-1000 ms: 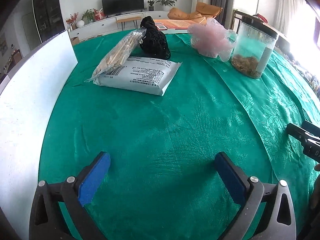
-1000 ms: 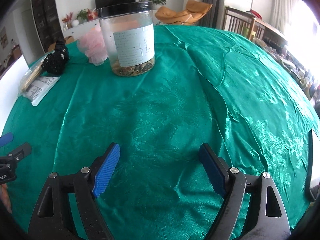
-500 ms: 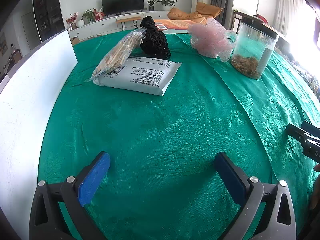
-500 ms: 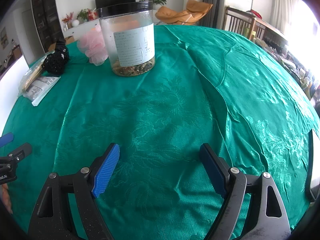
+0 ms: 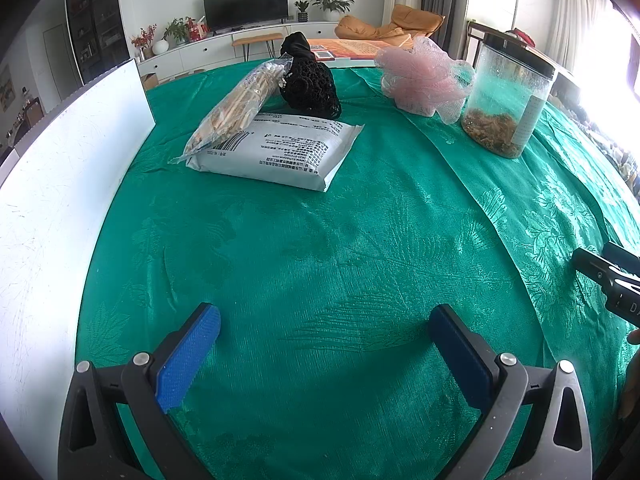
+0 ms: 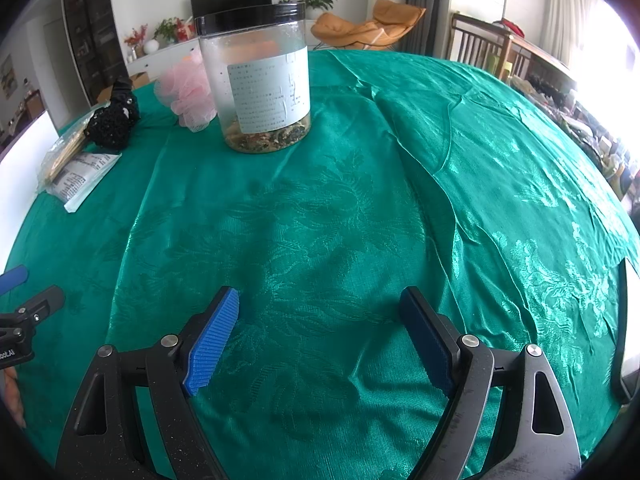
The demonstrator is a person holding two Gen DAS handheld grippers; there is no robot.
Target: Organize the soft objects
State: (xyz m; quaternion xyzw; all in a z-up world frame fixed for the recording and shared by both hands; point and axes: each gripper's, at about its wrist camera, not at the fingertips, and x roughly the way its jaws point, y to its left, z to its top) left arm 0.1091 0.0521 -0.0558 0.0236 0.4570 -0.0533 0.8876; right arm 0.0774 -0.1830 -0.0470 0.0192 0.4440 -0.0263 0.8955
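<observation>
- Your left gripper (image 5: 324,332) stands wide apart over bare green tablecloth (image 5: 360,240), with nothing between its blue pads (image 5: 188,356).
- Your right gripper (image 6: 320,320) is spread just as wide over the cloth, and it too holds nothing.
- The soft things sit at the far side of the table, well apart from both grippers.
- The white printed pouch (image 5: 280,150) lies flat on the cloth, and a clear bag of pale sticks (image 5: 236,108) rests slanted across its far left corner.
- The black mesh bundle (image 5: 308,80) stands just behind the pouch, touching the upper end of the stick bag.
- The pink mesh puff (image 5: 420,78) sits to the right of the black bundle, just beside the clear jar (image 5: 506,100).
- The jar stands upright with a black lid and a layer of brownish bits at the bottom; what they are is hard to tell through the fogged wall.
- A white board (image 5: 60,184) runs along the table's left edge.
- From your right wrist view the jar stands nearest, with the puff partly behind it.
</observation>
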